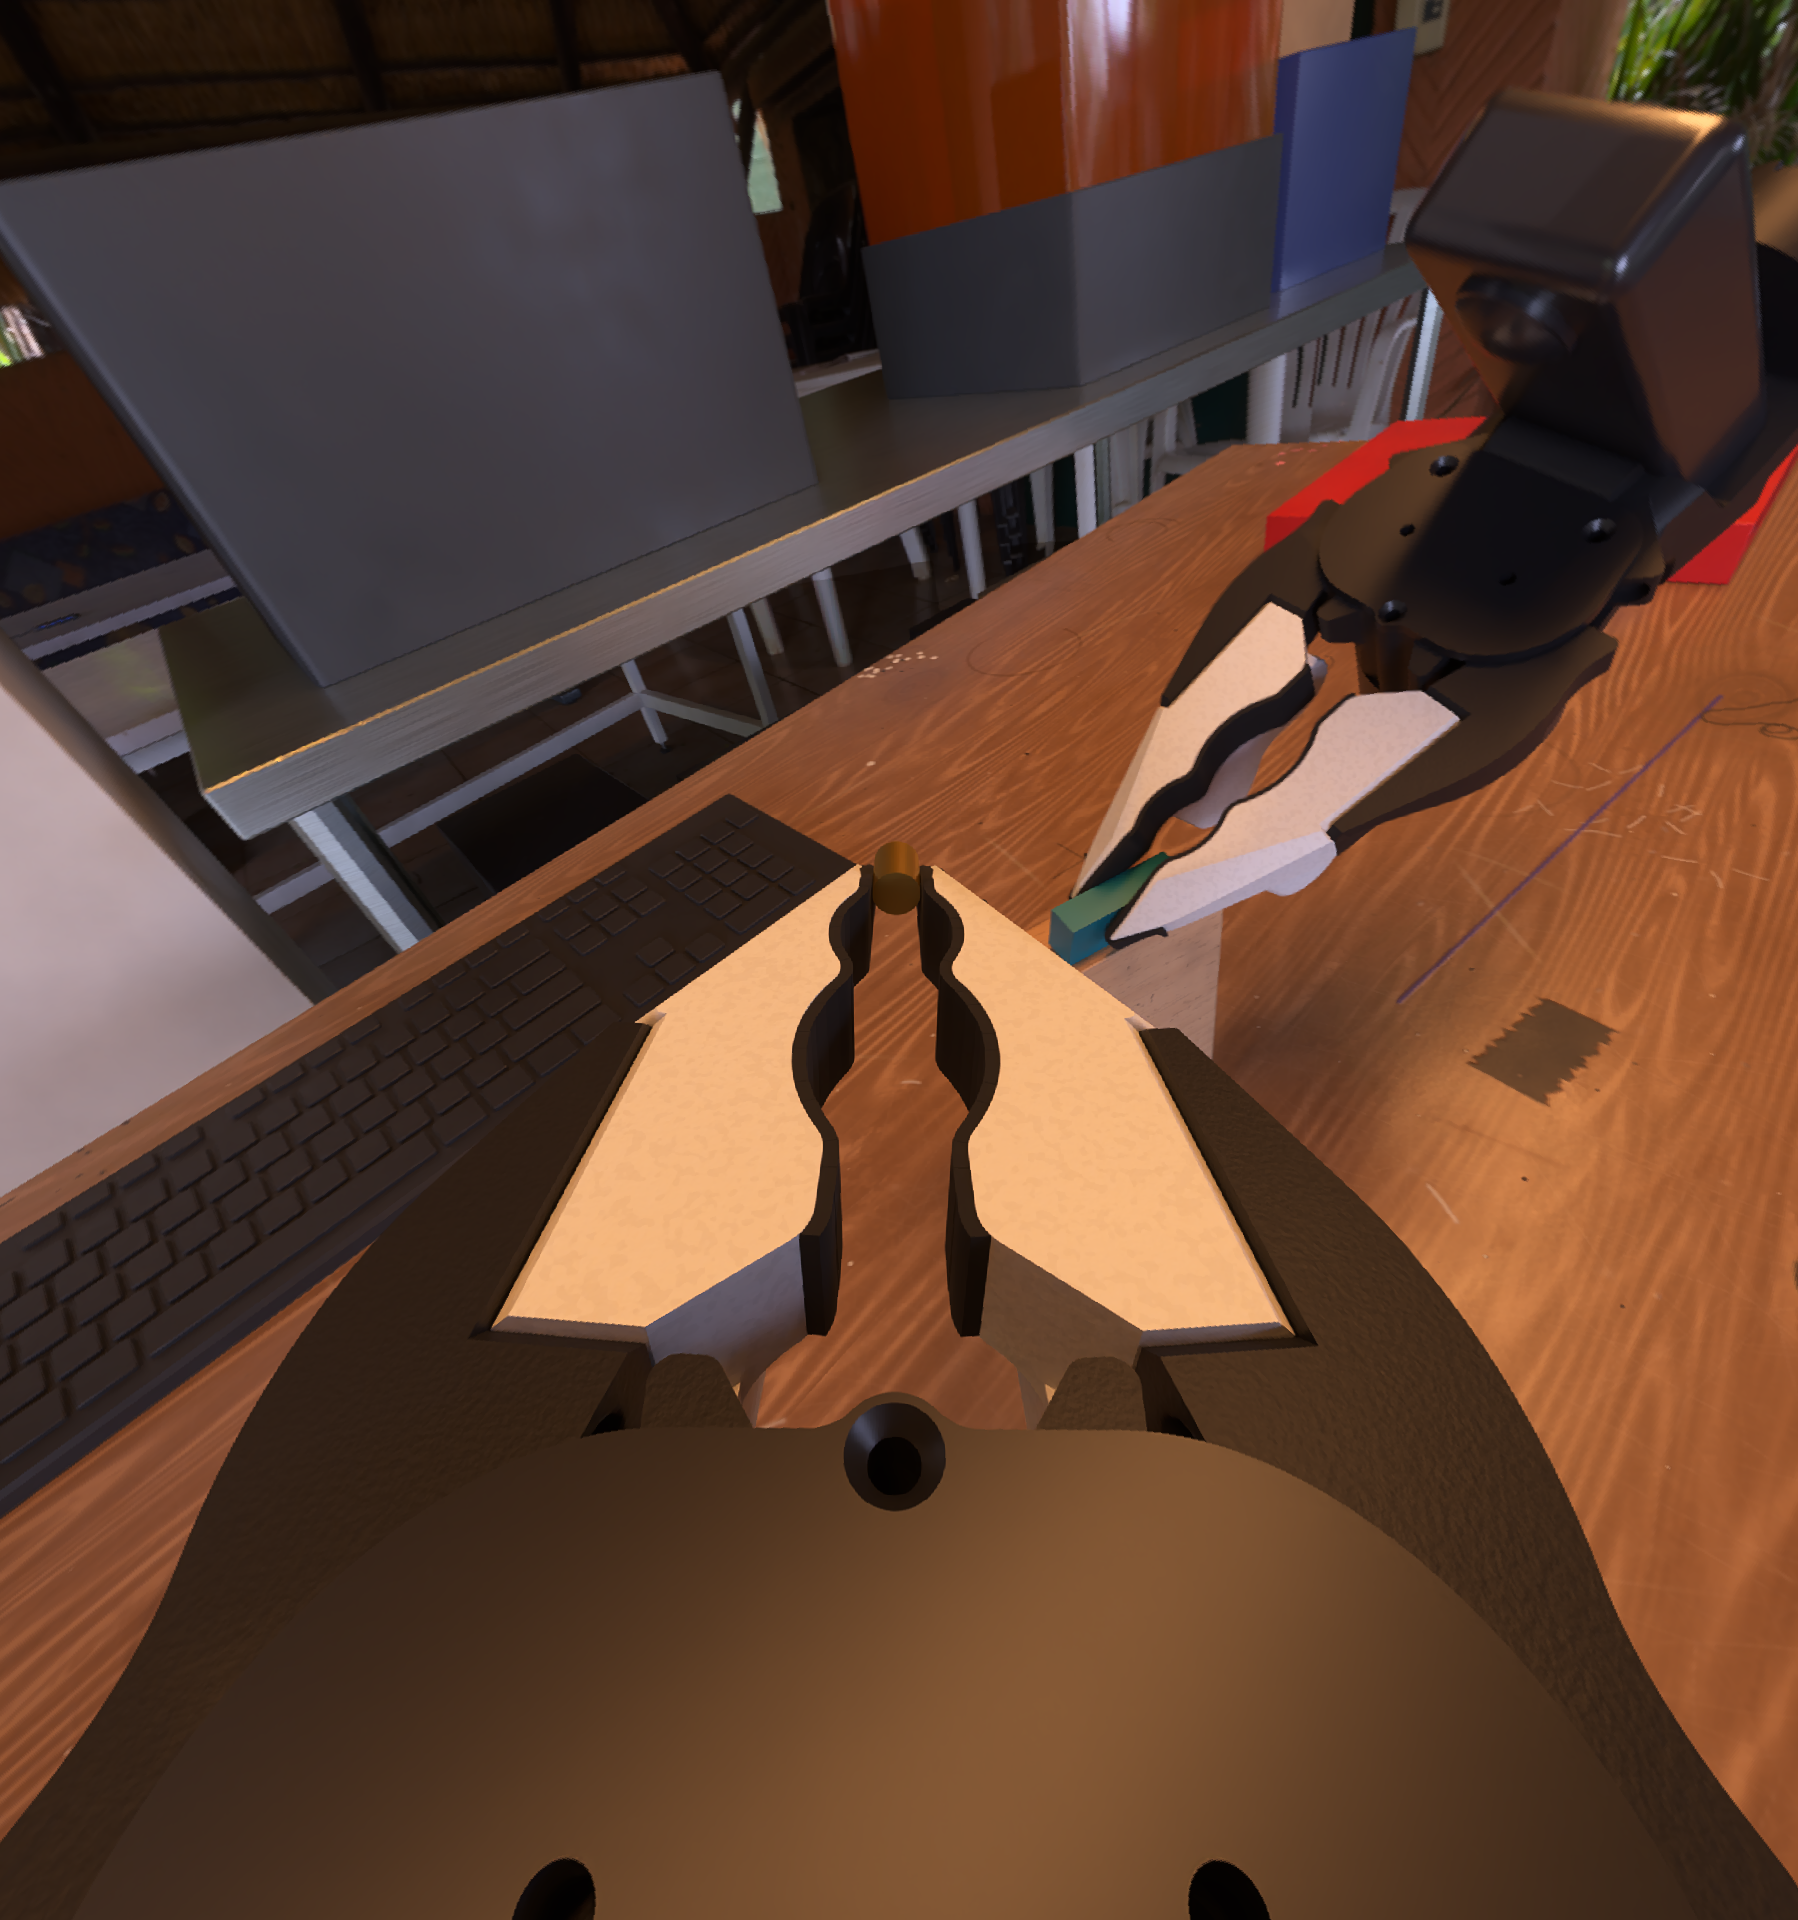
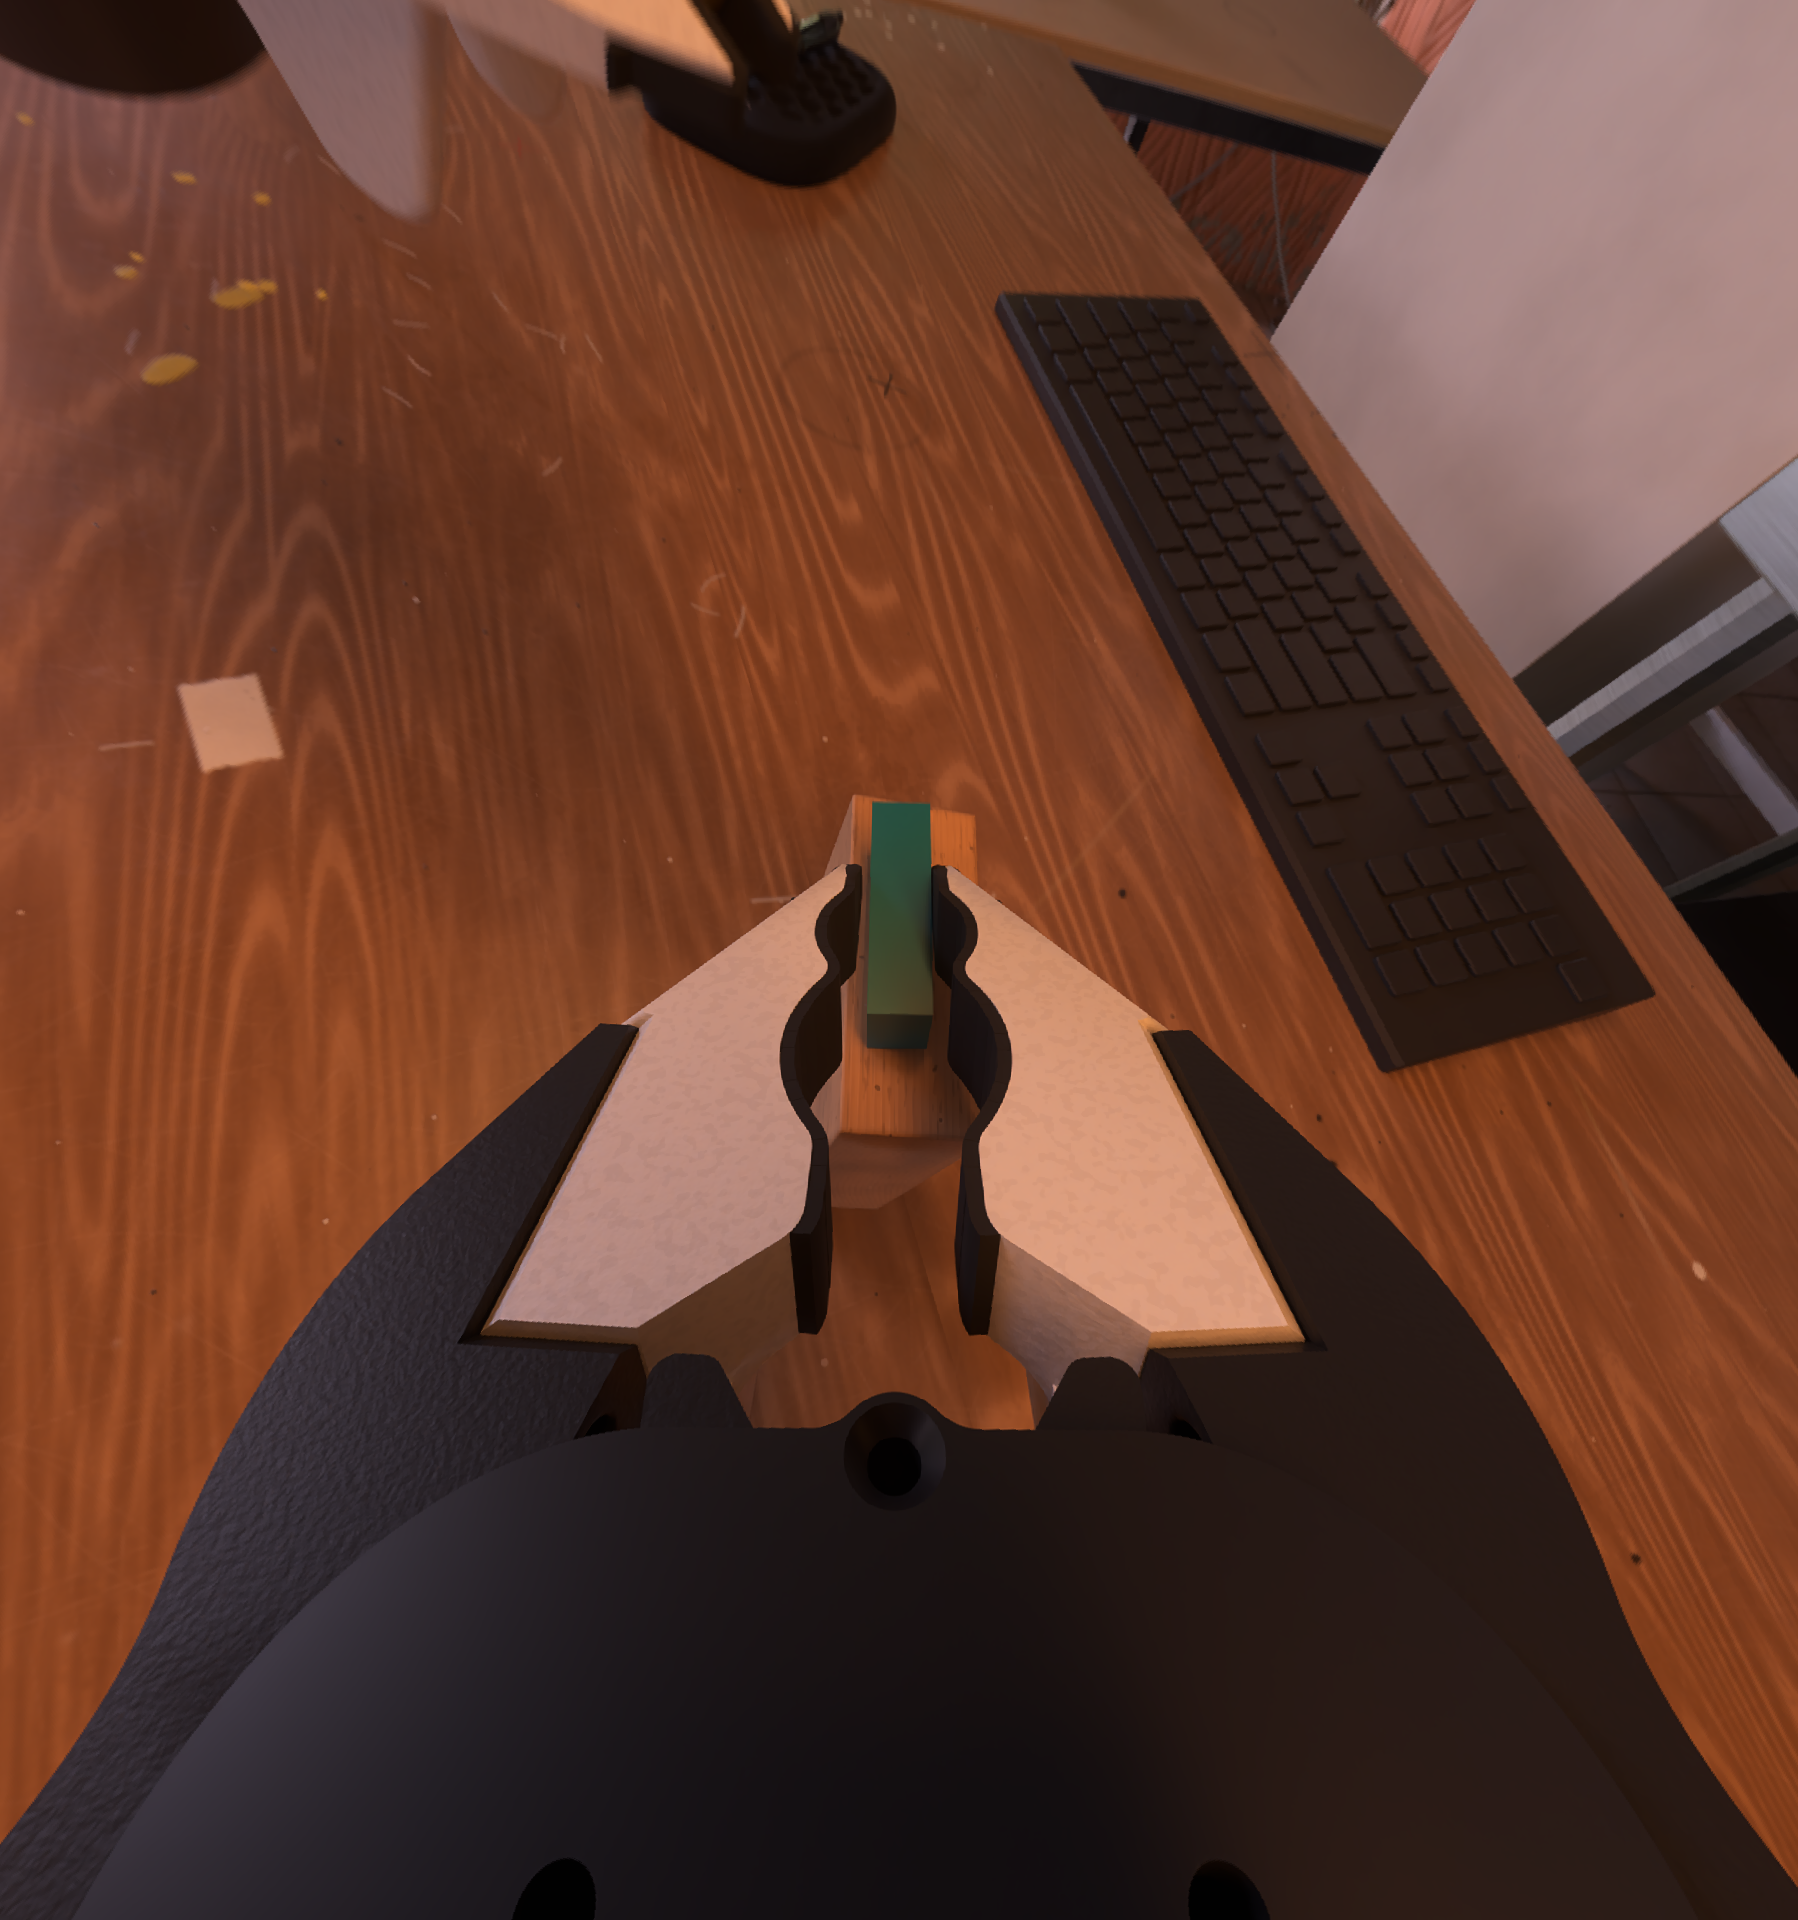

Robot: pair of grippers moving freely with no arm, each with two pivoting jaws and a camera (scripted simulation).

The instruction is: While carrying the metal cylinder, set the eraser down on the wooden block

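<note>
My left gripper [image 1: 895, 881] is shut on a small brass-coloured metal cylinder [image 1: 896, 896], held at the fingertips above the wooden table [image 1: 1497, 1351]. My right gripper [image 2: 897, 878] is shut on a green eraser [image 2: 900, 935], which lies lengthwise over the top of the wooden block [image 2: 890, 1107]. I cannot tell whether the eraser touches the block. In the left wrist view the right gripper [image 1: 1123, 920] slants down from the right, with the eraser [image 1: 1087, 920] at its tips just over the block [image 1: 1175, 997].
A black keyboard [image 1: 355, 1091] lies along the table's edge; it also shows in the right wrist view [image 2: 1310, 665]. A red block [image 1: 1321, 499] sits behind the right gripper. A dark studded object [image 2: 791, 114] lies at the far end. A grey panel [image 1: 407, 364] stands on another table.
</note>
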